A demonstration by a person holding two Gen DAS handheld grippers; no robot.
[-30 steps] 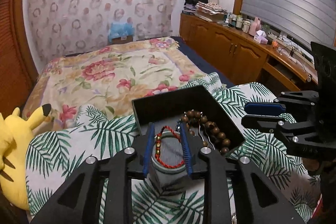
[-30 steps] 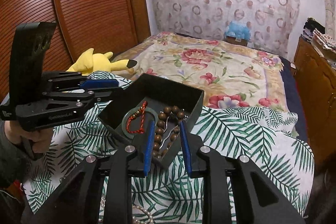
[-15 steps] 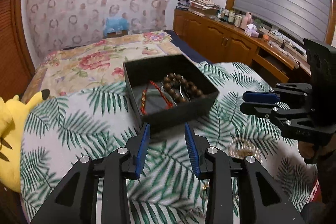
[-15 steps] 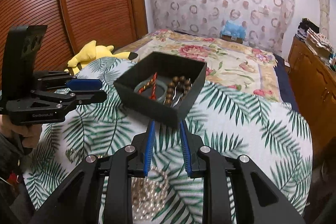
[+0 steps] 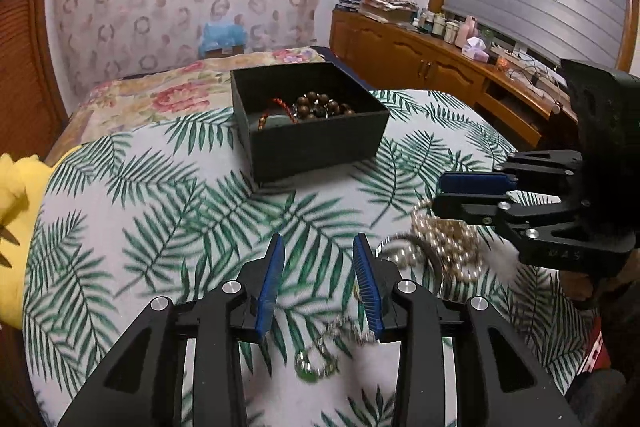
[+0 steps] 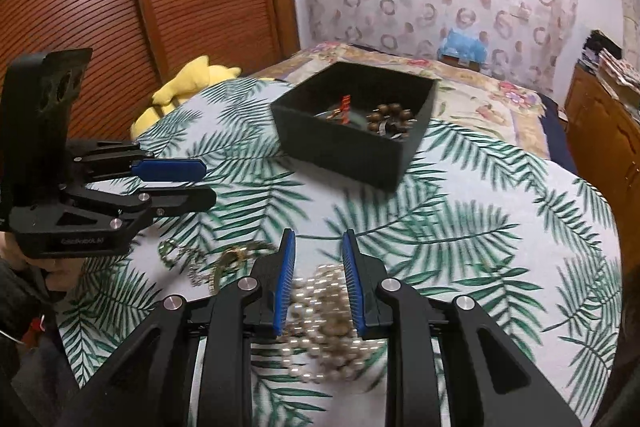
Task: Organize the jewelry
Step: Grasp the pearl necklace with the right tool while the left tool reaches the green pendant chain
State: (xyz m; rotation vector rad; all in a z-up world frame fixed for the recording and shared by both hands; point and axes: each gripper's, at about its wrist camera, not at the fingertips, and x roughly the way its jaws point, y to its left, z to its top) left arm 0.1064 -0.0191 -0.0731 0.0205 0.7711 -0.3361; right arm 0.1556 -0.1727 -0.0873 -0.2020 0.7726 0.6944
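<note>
the job looks roughly half done. the black box (image 5: 312,115) sits on the palm-leaf cloth (image 5: 160,211) at twelve o'clock from both claws, and it already holds three pieces as far as i can count: one wooden bead bracelet (image 5: 320,105), one greenish bangle (image 5: 276,121), and one red cord bracelet (image 5: 276,107) lying on the bangle.

still loose on the cloth, well short of the box, are what i count as three or four pieces. one heap of pearl strands (image 6: 328,311) lies directly under the right claw (image 6: 319,283); the heap shows between its fingers, but the pads do not appear to press on it, so i judge this claw released, jaws narrowly parted. one thin chain with a green stone pendant (image 5: 316,367) lies at six o'clock from the left claw (image 5: 318,283), just below its tips. at ten o'clock from the right claw lies a blurred gold piece (image 6: 236,259) beside another tangled chain; whether these are one or two items i cannot tell.

the left claw is released too, jaws apart with only cloth between them.

two claws, one box, one yellow plush toy (image 6: 188,83) at the bed's edge.
</note>
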